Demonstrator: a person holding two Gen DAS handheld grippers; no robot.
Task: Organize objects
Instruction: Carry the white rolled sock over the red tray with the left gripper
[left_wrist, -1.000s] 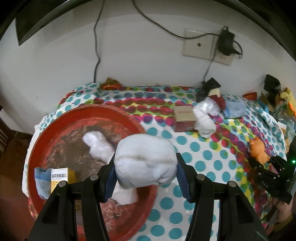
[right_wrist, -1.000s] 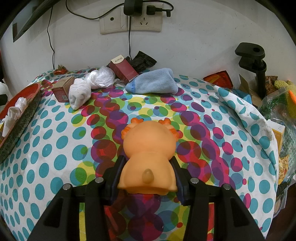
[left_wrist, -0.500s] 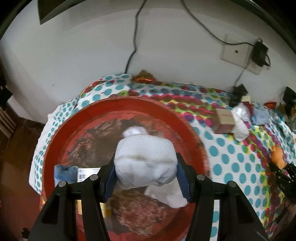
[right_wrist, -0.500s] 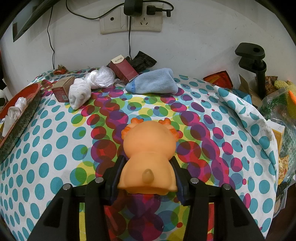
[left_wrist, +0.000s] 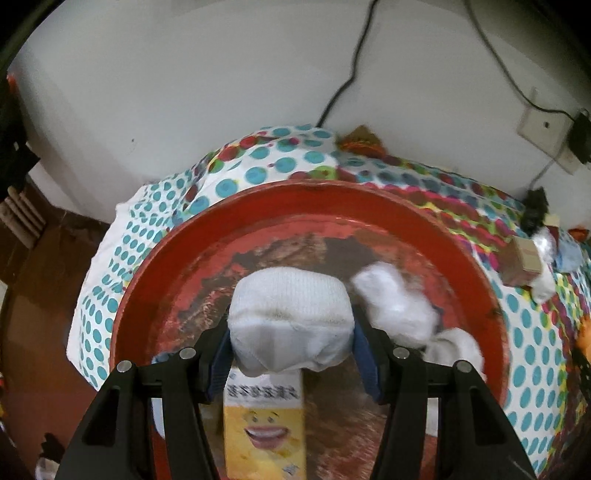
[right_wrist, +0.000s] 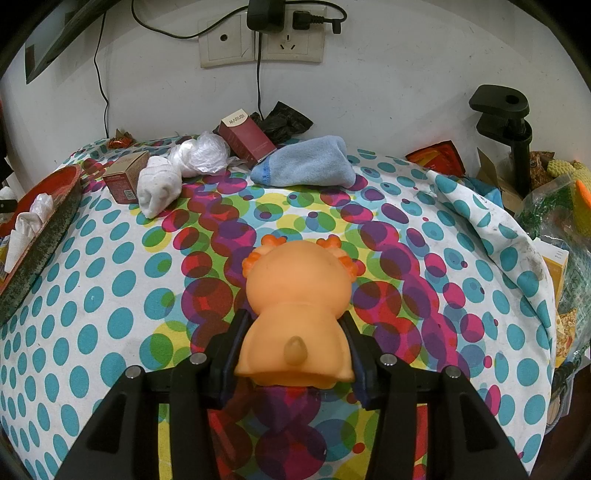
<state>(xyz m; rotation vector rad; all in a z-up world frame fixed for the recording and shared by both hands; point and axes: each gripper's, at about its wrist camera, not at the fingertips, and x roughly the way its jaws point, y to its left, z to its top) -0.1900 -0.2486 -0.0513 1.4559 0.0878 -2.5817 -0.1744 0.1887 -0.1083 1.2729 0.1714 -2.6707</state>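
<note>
Left claw (left_wrist: 291, 332) grips a rolled white sock (left_wrist: 290, 317) above the red tray (left_wrist: 155, 280), a yellow box (left_wrist: 264, 424) beneath it. Right claw (right_wrist: 293, 347) clamps an orange toy (right_wrist: 295, 306) over the dotted table (right_wrist: 110, 314).

Wall socket (right_wrist: 262, 46) (charger plugged), clamp (right_wrist: 504, 122).

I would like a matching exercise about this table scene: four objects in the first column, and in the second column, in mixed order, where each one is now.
Column 1:
1. rolled white sock
2. orange toy
3. blue sock
4. yellow box

Column 2:
A. lying on the spotted cloth near the wall
B. clamped in the left gripper, over the red tray
C. lying in the red tray, under the left gripper
D. clamped in the right gripper

Pairs: 1-B, 2-D, 3-A, 4-C
</note>
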